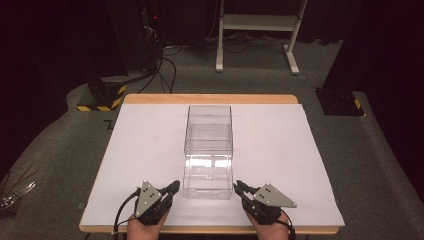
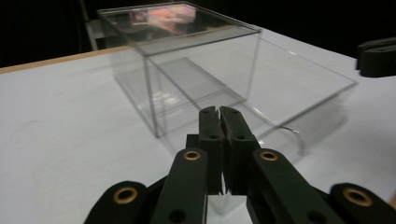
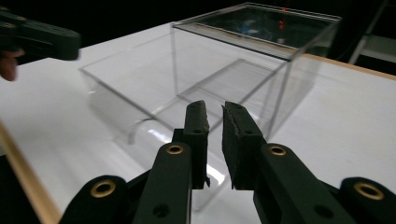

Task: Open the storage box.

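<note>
Two tongs rest low at the near edge of the desk [image 1: 150, 145], one at each near corner of a clear acrylic drawer box [image 1: 209, 150] that stands in the middle of the white desk top. The box has a taller clear shell [image 1: 209, 127] at the far end and a shallower clear drawer [image 1: 208, 179] drawn out toward the person, its front wall bearing a curved finger notch.

The left tongs [image 1: 173, 187] lie just beside the drawer's front left corner, tips pointing up and inward toward it, apart from the plastic as far as the high view tells. In the left gripper view its jaws stand together, with a hairline seam between them and nothing held; the drawer's front wall and notch show just past the tips.

The right tongs [image 1: 240, 186] mirror this at the drawer's front right corner, close to it but with a sliver of white between. In the right gripper view its jaws stand slightly apart, a narrow gap between the pads, empty, aimed at the drawer's near corner.

A hand [image 1: 145, 229] grips each tool at the bottom edge of the high view. Beyond the desk lie grey carpet [image 1: 60, 150], black cables [image 1: 167, 67] and a white frame's feet [image 1: 292, 62].
</note>
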Motion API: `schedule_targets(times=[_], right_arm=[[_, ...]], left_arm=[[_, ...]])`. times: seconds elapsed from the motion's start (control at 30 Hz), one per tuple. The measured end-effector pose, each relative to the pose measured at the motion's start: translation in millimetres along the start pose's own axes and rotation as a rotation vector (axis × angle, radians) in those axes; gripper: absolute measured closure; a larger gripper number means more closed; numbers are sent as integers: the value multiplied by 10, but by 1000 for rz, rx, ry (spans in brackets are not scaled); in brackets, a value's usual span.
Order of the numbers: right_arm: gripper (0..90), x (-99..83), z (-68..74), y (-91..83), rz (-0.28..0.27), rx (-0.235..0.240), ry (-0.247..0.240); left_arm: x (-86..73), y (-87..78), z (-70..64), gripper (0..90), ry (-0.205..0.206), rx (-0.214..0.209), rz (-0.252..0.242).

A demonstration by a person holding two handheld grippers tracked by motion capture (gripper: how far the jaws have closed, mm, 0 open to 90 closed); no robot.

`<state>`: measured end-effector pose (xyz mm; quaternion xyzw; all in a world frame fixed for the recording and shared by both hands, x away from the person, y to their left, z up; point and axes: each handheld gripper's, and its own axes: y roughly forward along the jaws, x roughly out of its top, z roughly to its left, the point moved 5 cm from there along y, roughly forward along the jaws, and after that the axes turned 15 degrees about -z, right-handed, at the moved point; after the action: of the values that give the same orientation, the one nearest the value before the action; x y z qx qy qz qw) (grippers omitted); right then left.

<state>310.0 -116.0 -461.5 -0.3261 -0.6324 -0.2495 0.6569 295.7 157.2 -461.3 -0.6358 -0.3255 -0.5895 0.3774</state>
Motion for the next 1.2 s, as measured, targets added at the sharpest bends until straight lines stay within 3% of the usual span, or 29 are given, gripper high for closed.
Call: schedule_targets(times=[0.07, 0.13, 0.17, 0.23, 0.37, 0.47, 0.53, 0.83, 0.93, 1.07, 1.1, 1.2], right_arm=[[816, -30, -101, 84, 18, -26, 9], [830, -127, -276, 323, 84, -61, 22], [830, -127, -276, 323, 84, -61, 22], [832, -194, -342, 463, 125, -74, 20], [879, -273, -360, 689, 166, -86, 22], [897, -275, -342, 678, 171, -81, 35], [897, -275, -323, 655, 171, -81, 30], [896, -296, -230, 546, 160, -82, 34], [814, -287, -257, 537, 164, -86, 35], [757, -264, -330, 488, 163, -91, 17], [732, -268, -384, 464, 166, -102, 14], [699, -284, -473, 439, 168, -119, 14]], left_arm=[[-33, 123, 144, 892, -37, 31, 17], [-120, 319, 269, 898, -31, 60, 54], [-120, 319, 269, 898, -31, 60, 54], [-220, 485, 314, 898, -18, 72, 99], [-322, 645, 272, 900, -38, 38, 133], [-330, 663, 184, 900, -20, 24, 137], [-329, 654, 186, 900, -38, 18, 141], [-337, 546, 132, 900, -23, 12, 147], [-334, 533, 153, 883, -26, 13, 133], [-330, 498, 257, 848, -13, 39, 127], [-333, 472, 373, 833, -21, 66, 127], [-356, 435, 530, 825, -19, 105, 139]])
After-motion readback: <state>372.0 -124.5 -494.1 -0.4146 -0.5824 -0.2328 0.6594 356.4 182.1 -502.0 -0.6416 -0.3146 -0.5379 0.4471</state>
